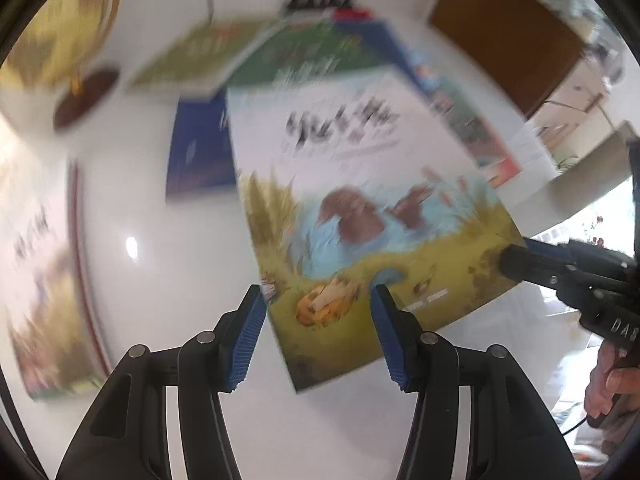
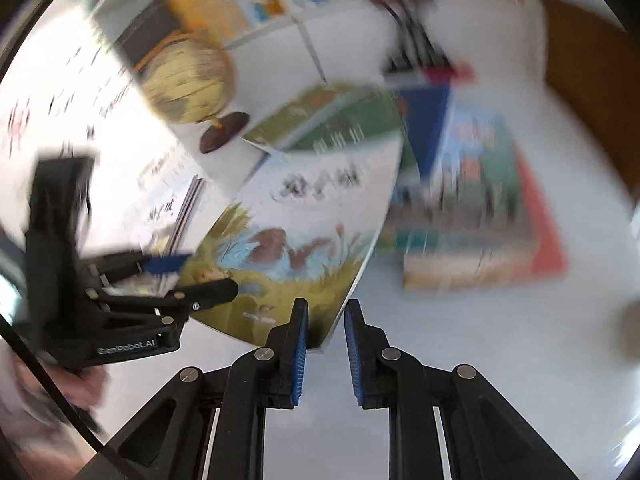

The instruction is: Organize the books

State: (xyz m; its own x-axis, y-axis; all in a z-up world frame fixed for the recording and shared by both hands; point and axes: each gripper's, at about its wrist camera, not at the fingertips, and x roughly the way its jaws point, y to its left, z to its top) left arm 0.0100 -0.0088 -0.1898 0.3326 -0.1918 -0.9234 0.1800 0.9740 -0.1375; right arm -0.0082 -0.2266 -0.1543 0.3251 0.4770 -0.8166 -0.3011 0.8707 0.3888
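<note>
Bare white table (image 1: 152,208) left of duck book (image 1: 360,208), globe (image 2: 188,76) and book pile (image 2: 476,208) crowding behind

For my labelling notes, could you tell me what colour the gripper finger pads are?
Blue, ribbed pads on black fingers; clearest in the left wrist view.

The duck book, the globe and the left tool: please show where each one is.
duck book (image 1: 344,216), left wrist view, on the brown ducks of its cover.
globe (image 2: 188,80), right wrist view, on its yellow sphere.
left tool (image 1: 318,320), left wrist view, midway between its blue fingertips.
</note>
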